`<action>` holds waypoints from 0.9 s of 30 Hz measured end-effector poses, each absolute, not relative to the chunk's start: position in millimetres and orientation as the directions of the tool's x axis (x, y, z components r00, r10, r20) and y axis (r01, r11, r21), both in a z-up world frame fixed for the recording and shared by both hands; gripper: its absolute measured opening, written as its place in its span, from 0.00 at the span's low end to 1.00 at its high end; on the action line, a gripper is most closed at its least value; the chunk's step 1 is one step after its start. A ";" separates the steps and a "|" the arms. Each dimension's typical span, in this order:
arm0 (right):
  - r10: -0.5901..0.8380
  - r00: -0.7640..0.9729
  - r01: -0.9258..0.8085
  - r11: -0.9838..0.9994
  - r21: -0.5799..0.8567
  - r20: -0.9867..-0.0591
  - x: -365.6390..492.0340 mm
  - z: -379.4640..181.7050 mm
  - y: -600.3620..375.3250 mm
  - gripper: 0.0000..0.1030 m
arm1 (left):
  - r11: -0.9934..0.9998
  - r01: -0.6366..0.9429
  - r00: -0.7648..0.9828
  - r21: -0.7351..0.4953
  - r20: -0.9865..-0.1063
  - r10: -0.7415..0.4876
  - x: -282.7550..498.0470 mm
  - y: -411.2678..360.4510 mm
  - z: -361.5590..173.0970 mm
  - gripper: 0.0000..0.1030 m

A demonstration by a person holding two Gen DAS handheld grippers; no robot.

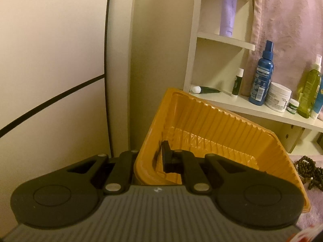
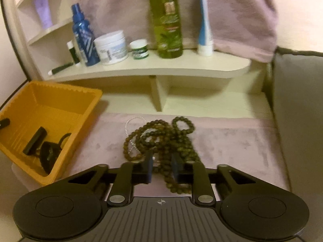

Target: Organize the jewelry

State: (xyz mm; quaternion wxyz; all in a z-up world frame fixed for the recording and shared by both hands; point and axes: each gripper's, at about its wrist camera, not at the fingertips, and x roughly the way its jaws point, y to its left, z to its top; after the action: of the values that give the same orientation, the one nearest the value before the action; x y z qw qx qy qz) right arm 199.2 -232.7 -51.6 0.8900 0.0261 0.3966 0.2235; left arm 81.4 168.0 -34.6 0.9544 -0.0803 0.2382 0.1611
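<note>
The jewelry is a long string of dark brown round beads (image 2: 161,141), piled in loose loops on a pale pink cloth (image 2: 232,145) that covers the surface in front of a cream shelf unit (image 2: 153,68). Under its far left loops lies a thin strand of small pale beads (image 2: 129,125), partly covered. To the left of the pile stands an orange plastic tray (image 2: 88,109) with ribbed walls, tipped up on one side; a dark ring-shaped item (image 2: 50,155) lies inside it, too blurred to name with any certainty.

The right gripper (image 2: 162,168) points downward over the near end of the brown beads. Its two dark fingers (image 2: 149,167) stand a little apart with several loops of the string lying between them; the picture is smeared, so whether the pads actually press on the beads cannot be told.

The left gripper (image 1: 149,159) holds the near left wall of the orange tray (image 1: 201,117), its jaws closed on the rim with one finger (image 1: 167,157) inside the tray and the other outside. From this view the tray tilts up toward the shelves, and a bit of the brown bead pile (image 1: 308,171) shows past its right edge.

On the shelf stand a blue spray bottle (image 2: 82,34), a white jar (image 2: 112,47), a small green-labelled jar (image 2: 138,49) and a tall green bottle (image 2: 166,20).
</note>
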 end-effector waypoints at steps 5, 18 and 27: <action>0.411 0.548 -0.411 0.891 0.194 -0.729 215.8 -60.4 -217.4 0.14 | 0.933 -0.350 0.832 -0.086 -0.486 0.268 80.9 169.1 -33.8 0.09; 0.362 0.460 -0.444 0.885 0.143 -0.811 219.1 -77.2 -196.4 0.14 | 0.932 -0.348 0.824 -0.104 -0.509 0.250 83.8 174.2 -32.3 0.09; 0.351 0.465 -0.411 0.899 0.152 -0.813 232.3 -77.0 -193.9 0.15 | 0.932 -0.347 0.818 -0.104 -0.519 0.247 86.8 174.8 -30.2 0.09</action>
State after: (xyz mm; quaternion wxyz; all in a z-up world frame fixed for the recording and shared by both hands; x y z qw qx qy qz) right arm 232.3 -193.9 -77.0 0.8553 -0.0325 0.4666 0.2227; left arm 86.8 174.8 -30.2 0.9485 -0.0976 0.2574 0.1567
